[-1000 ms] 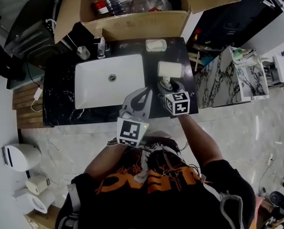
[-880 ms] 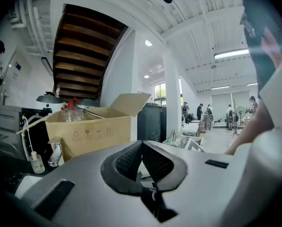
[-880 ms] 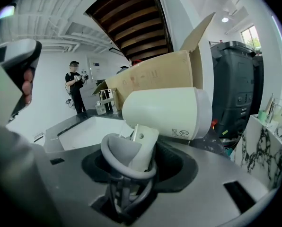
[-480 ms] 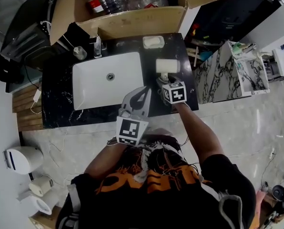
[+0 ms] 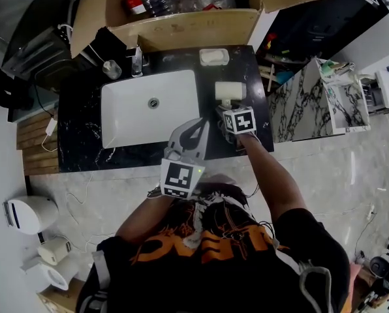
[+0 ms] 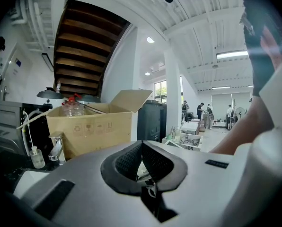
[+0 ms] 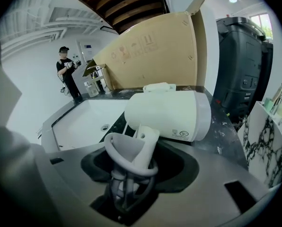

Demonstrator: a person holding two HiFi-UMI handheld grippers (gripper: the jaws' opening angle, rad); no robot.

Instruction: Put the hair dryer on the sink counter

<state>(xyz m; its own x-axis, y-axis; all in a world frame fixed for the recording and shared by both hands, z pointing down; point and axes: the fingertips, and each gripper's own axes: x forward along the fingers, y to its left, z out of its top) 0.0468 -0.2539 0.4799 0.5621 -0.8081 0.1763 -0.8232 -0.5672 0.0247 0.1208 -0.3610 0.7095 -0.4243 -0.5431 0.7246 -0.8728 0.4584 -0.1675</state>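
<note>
The white hair dryer lies over the black sink counter, just right of the white basin. In the right gripper view its barrel points across the counter, and its handle with the hang loop and cord sits between my jaws. My right gripper is shut on that handle; its jaws have just been opening a little with the handle still between them. My left gripper hovers at the counter's front edge, shut on nothing.
A soap dish, a faucet and a small bottle line the back of the counter. An open cardboard box with bottles stands behind it. A marble-patterned unit is at the right. A person stands far off in the right gripper view.
My right gripper has sunk toward the counter with the hair dryer and tipped further down. The left gripper has stayed in place.
</note>
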